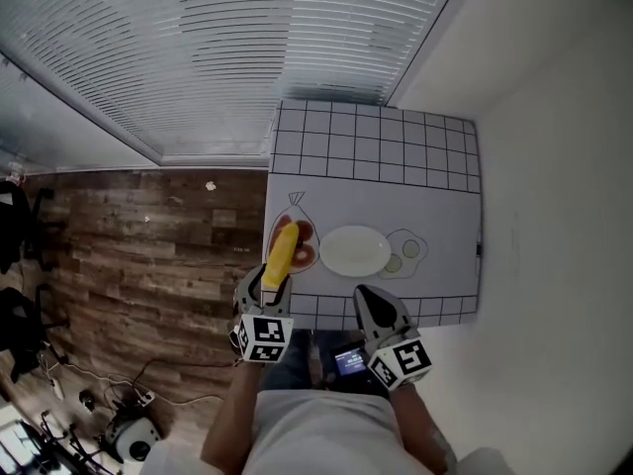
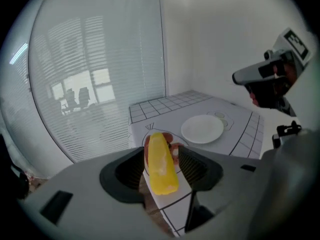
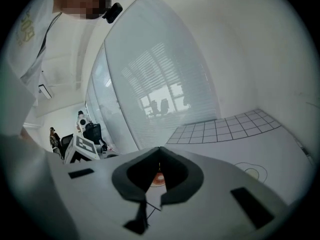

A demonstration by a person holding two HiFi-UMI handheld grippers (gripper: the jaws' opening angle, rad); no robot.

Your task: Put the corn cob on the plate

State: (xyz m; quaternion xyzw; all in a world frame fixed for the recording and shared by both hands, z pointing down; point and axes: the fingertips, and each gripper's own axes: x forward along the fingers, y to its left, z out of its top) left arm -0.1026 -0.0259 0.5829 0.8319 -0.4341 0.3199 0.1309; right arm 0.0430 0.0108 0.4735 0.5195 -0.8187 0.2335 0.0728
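Observation:
A yellow corn cob [image 1: 282, 253] lies on a red drawing at the left of the white table mat [image 1: 376, 146]. Its near end sits between the jaws of my left gripper [image 1: 265, 287], which is open. In the left gripper view the corn cob [image 2: 160, 161] shows a thin gap to each pad of the left gripper [image 2: 161, 159]. The empty white plate [image 1: 354, 250] rests just right of the cob, and shows as the plate [image 2: 202, 129] beyond the jaws. My right gripper [image 1: 366, 295] hovers shut and empty near the plate's front edge, its jaws [image 3: 160, 166] meeting.
A drawn fried egg [image 1: 407, 249] lies right of the plate. The mat's far half is a black grid. Wooden floor [image 1: 148, 255] drops away left of the table, a white wall [image 1: 554, 216] stands close on the right, and window blinds run behind.

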